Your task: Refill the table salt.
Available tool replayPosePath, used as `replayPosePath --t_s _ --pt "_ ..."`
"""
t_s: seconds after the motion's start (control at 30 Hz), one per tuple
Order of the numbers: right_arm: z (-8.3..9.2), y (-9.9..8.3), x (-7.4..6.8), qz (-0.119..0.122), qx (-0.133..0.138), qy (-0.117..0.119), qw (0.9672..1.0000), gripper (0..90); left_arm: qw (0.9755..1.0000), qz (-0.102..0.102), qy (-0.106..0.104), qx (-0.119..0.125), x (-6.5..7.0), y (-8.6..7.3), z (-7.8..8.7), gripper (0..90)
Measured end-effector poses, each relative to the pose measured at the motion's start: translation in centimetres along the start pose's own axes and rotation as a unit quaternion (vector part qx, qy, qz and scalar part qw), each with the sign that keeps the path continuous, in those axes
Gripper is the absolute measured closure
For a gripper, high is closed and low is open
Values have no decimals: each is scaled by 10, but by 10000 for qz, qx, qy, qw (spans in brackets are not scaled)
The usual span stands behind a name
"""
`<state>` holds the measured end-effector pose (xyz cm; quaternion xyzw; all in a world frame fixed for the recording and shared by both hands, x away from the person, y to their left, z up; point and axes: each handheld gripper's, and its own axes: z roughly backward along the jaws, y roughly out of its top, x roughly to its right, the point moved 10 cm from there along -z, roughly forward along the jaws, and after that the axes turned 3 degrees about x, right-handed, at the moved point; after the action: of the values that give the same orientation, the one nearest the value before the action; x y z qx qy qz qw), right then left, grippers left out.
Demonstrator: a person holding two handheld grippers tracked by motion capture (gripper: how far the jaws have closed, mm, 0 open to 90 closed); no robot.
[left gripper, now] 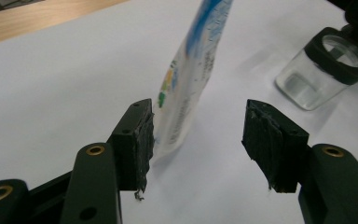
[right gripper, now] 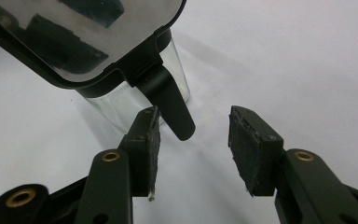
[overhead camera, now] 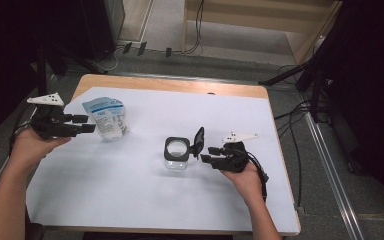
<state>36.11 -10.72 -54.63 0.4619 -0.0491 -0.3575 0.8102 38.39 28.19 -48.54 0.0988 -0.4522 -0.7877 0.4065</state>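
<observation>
The left claw sits at about nine o'clock on the table, jaws spread. In the left gripper view the pouch stands between them, its lower edge just beside the left pad; whether that pad touches it cannot be told, and the other pad is well clear. In the high view the white and blue pouch stands just off the claw's tips, toward three o'clock.

The right claw lies near the table's middle, at about four o'clock, jaws spread and pinching nothing. The black tab of the lid hangs between its pads, close to the left one. The jar stands just beside the tips, toward nine o'clock, its lid flipped upright.

One pouch, one jar, two claws. The table lies bare from five to seven o'clock and along the twelve o'clock edge.
</observation>
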Motion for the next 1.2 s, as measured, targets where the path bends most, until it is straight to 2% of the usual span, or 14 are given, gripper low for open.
replayPosePath --t_s 0.13,0.23,0.33,0.6,0.67,0.77,0.83,1.0,1.1,1.17,1.2 --pt "2 0 1 -32 2 -31 10000 550 9999 0 -99 -29 -4 10 -2 460" --pt "2 -1 1 -53 -18 -44 10000 550 9998 -19 -185 -67 -6 18 -6 508" --pt "3 -2 2 -47 -30 -65 10000 550 9992 -136 -334 -148 -2 24 -12 579" --pt "7 -6 2 -77 -31 -73 9999 550 9977 -443 -405 -309 1 39 -19 665" --pt "7 -6 2 -84 -23 -79 9999 550 9969 -499 -417 -437 1 39 -21 682" --pt "9 -7 2 -85 -21 -86 9999 550 9945 -716 -309 -694 -2 38 -25 696" --pt "9 -7 3 -91 -13 -97 9999 550 9948 -643 -338 -707 -2 38 -27 699" --pt "8 -8 2 -114 -26 -98 9999 551 9930 -736 -285 -878 -6 32 -33 742" --pt "8 -8 2 -111 -34 -95 9999 551 9936 -733 -292 -807 -4 33 -35 792" --pt "7 -8 2 -96 -33 -96 9999 551 9932 -799 -283 -802 -5 34 -35 808" --pt "7 -8 2 -99 -35 -93 9999 551 9931 -779 -344 -808 -4 33 -36 817"
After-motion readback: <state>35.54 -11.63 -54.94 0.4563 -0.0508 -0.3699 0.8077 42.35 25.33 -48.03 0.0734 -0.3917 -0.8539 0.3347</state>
